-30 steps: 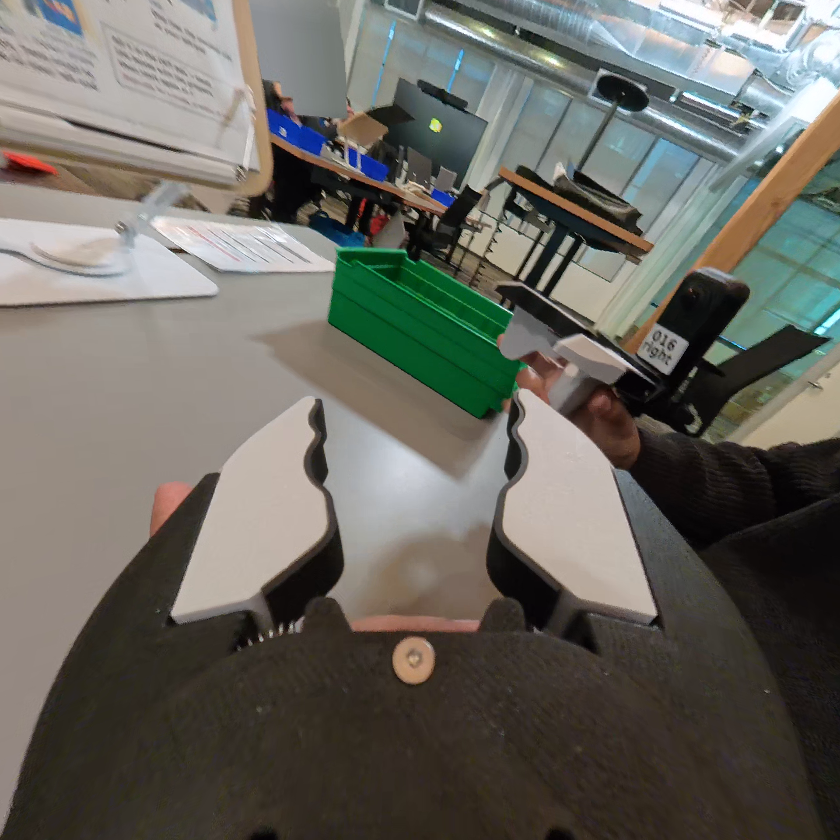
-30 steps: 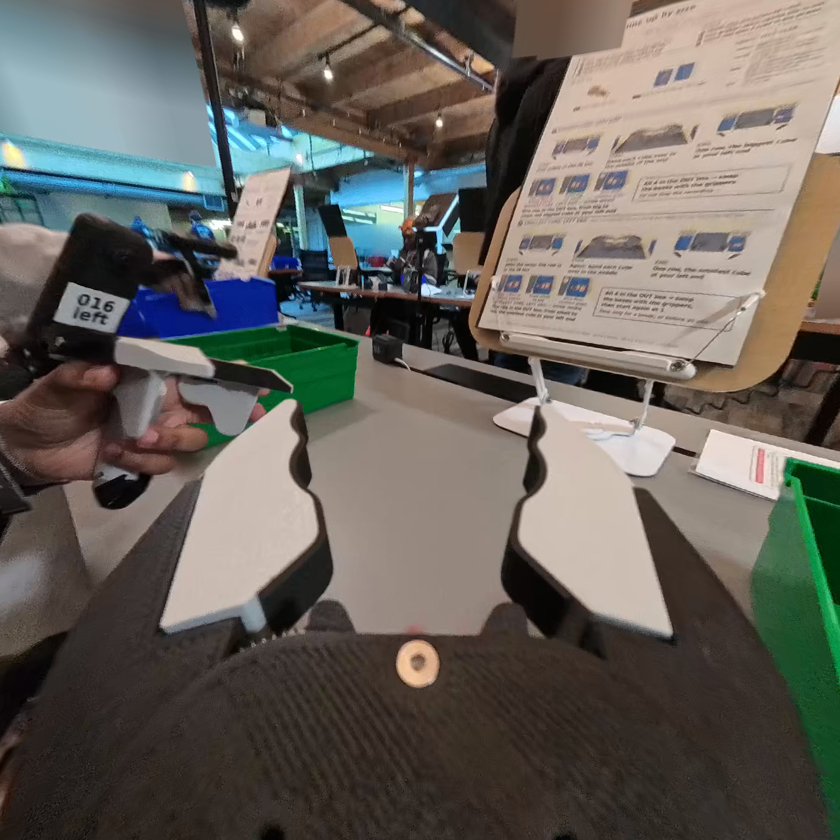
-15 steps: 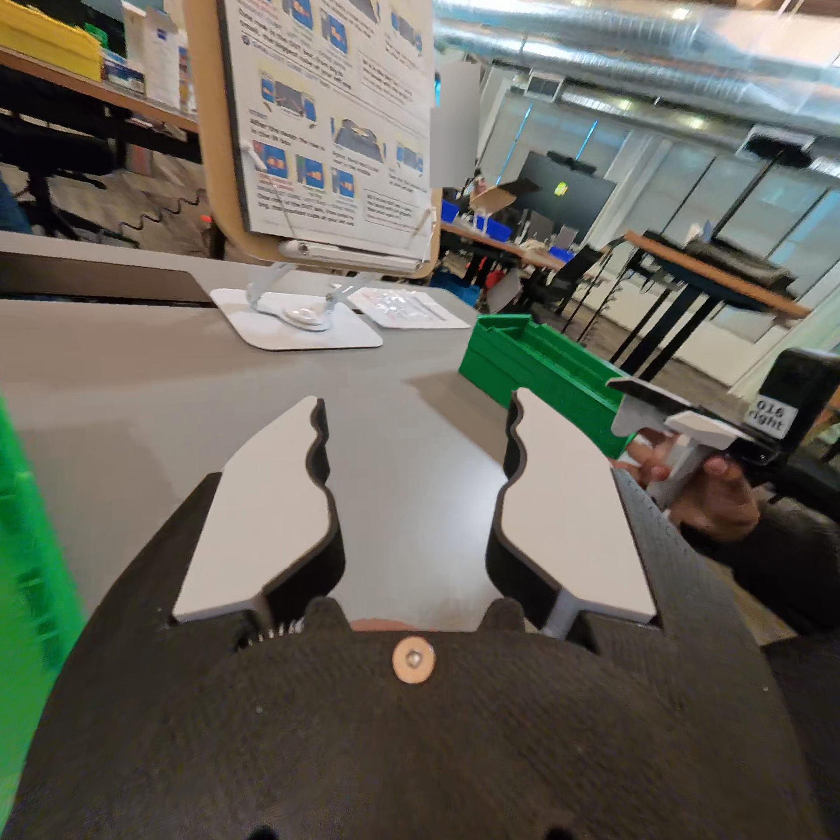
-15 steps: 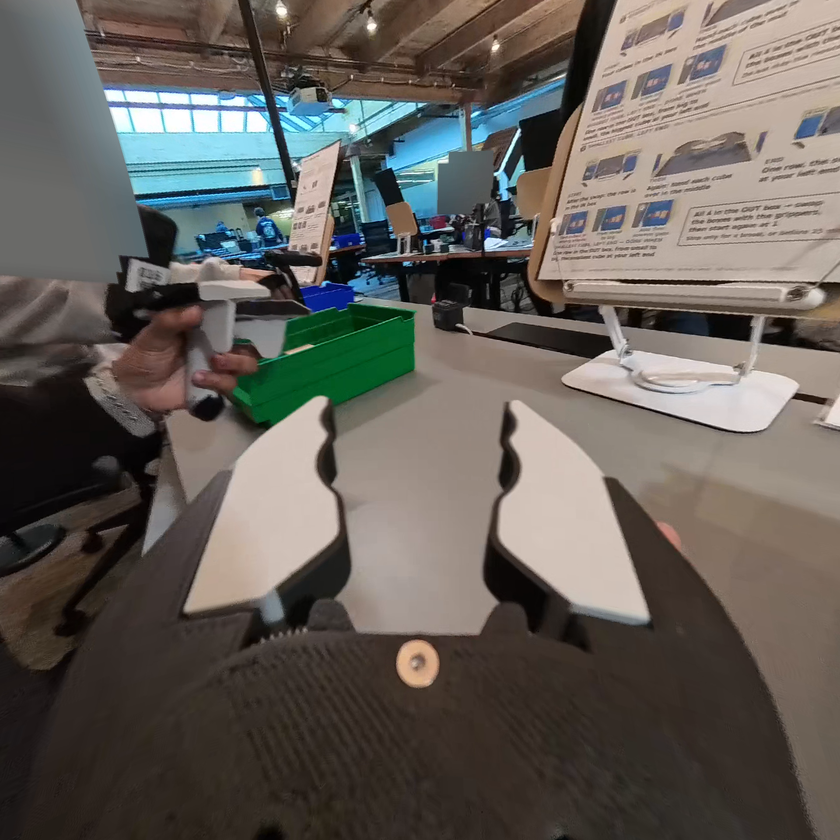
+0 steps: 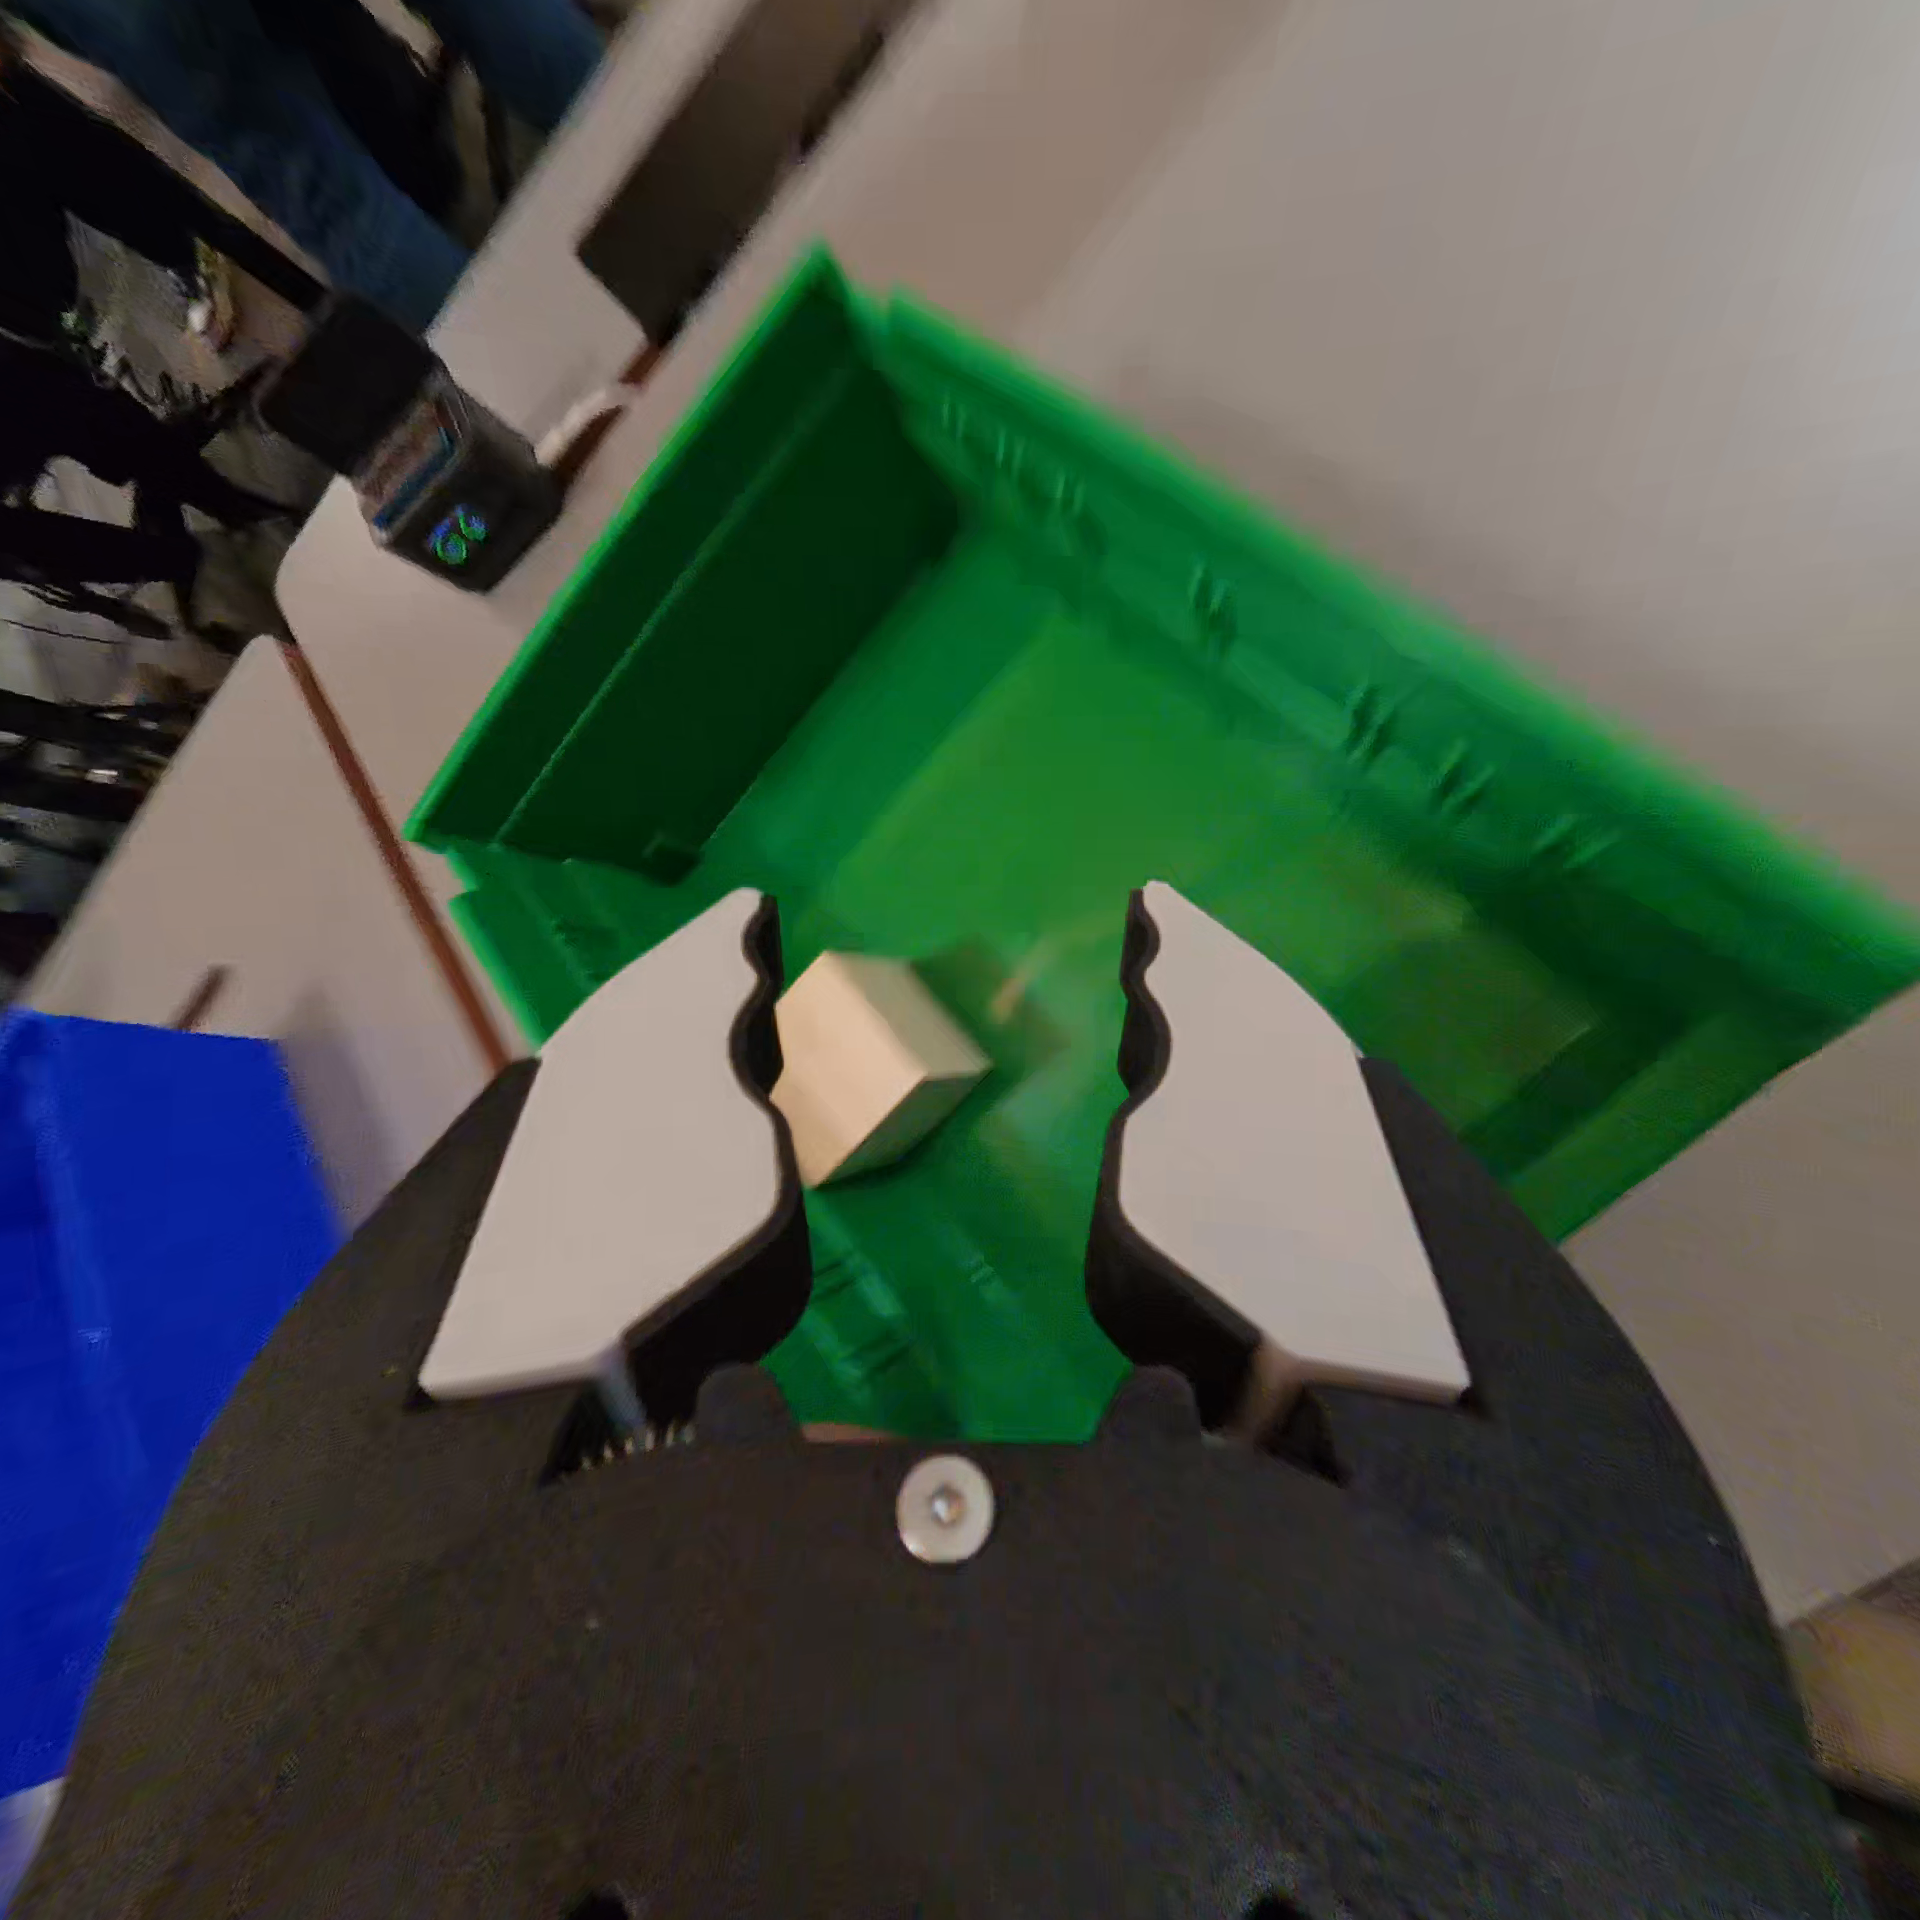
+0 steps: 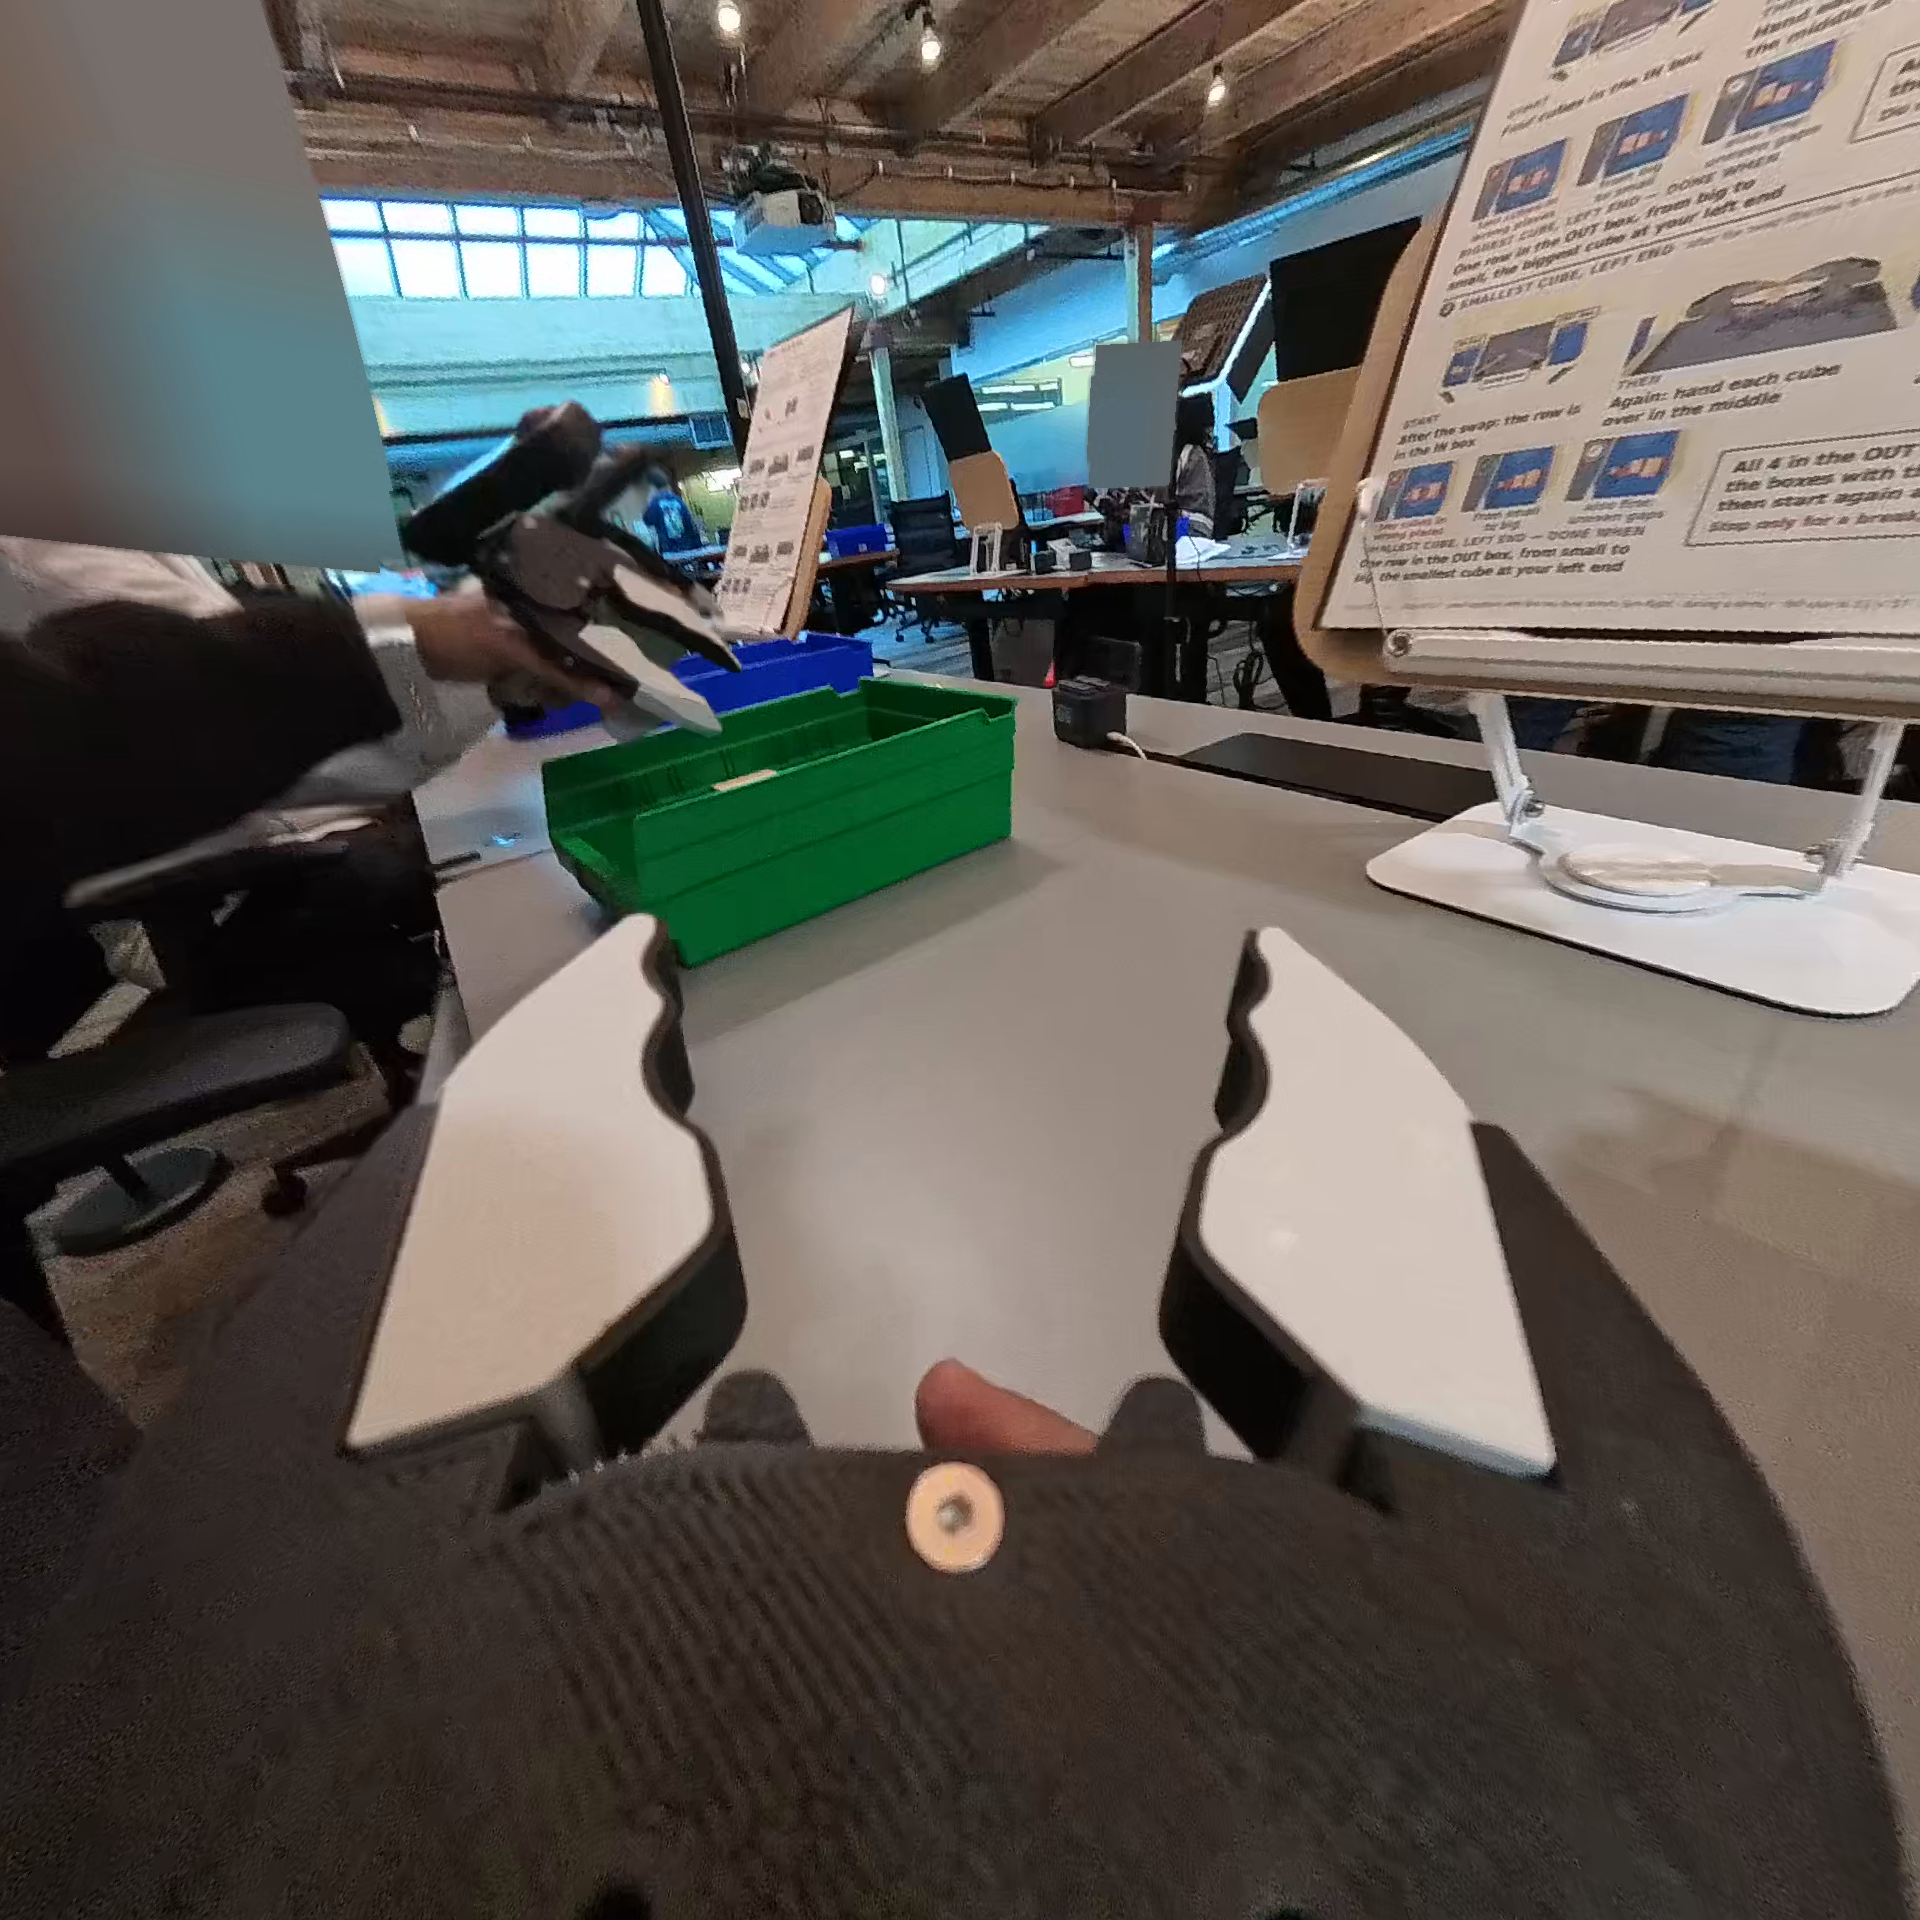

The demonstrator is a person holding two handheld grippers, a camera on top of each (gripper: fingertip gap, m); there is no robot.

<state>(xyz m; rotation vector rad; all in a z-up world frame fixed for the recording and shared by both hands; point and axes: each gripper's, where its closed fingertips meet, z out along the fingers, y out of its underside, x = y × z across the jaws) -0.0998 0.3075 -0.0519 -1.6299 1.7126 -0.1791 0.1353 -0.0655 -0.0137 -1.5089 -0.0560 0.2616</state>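
My left gripper (image 5: 951, 914) is open and points down into a green bin (image 5: 1299, 665). A pale wooden cube (image 5: 873, 1070) lies on the bin floor, just beyond the left fingertip and partly hidden behind it. My right gripper (image 6: 951, 940) is open and empty, held above the grey table (image 6: 1039, 1039). In the right wrist view the left gripper (image 6: 623, 634) hangs over the same green bin (image 6: 790, 821), tilted down, and the top of the cube (image 6: 744, 781) shows inside.
A blue bin (image 5: 135, 1351) stands left of the green one, also seen in the right wrist view (image 6: 769, 665). A small black device (image 5: 436, 499) sits on the table beyond it. An instruction board on a white stand (image 6: 1662, 894) stands at the right.
My left gripper has swung from facing across the table to pointing down into the green bin at the cube. My right gripper has opened a little wider and stayed over the table.
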